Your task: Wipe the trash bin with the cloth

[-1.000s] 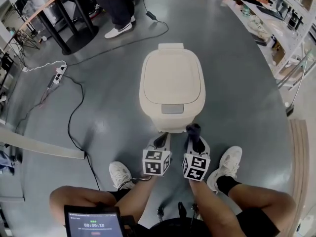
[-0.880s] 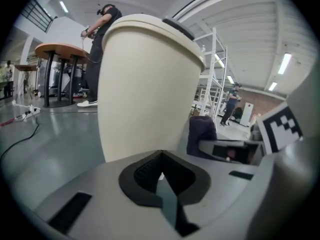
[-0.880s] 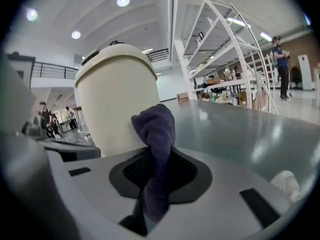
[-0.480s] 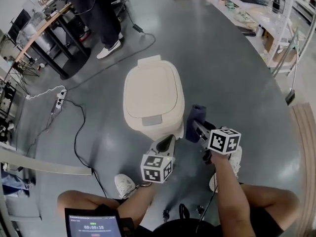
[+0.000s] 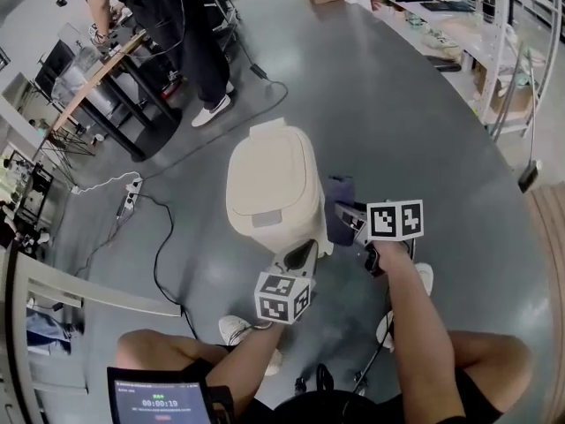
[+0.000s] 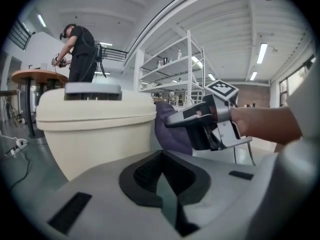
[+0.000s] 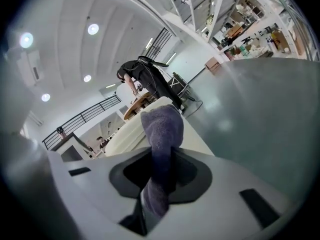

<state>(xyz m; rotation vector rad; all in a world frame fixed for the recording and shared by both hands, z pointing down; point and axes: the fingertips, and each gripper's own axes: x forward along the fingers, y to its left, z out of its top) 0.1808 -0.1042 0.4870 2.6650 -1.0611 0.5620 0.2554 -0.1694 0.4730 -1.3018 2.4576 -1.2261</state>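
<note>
A cream trash bin (image 5: 269, 184) with its lid down stands on the grey floor in the head view. My right gripper (image 5: 342, 212) is shut on a purple cloth (image 5: 339, 208), which it holds against the bin's right side wall. In the right gripper view the cloth (image 7: 162, 129) sticks up between the jaws of the right gripper (image 7: 159, 181), with the bin (image 7: 131, 129) just behind it. My left gripper (image 5: 303, 253) hangs shut and holding nothing, close to the bin's front right corner. Its own view shows the bin (image 6: 95, 129), the cloth (image 6: 171, 129) and the right gripper (image 6: 200, 124) ahead of the left gripper (image 6: 162, 176).
A person (image 5: 194, 42) stands at a round table (image 5: 97, 69) at the far left. A black cable (image 5: 159, 250) and a white power strip (image 5: 132, 188) lie on the floor left of the bin. Shelving (image 5: 468, 25) lines the right side. My shoes (image 5: 237, 329) are near the bin.
My right gripper has carried the cloth from the bin's front round to its right side. The left gripper has stayed low at the front.
</note>
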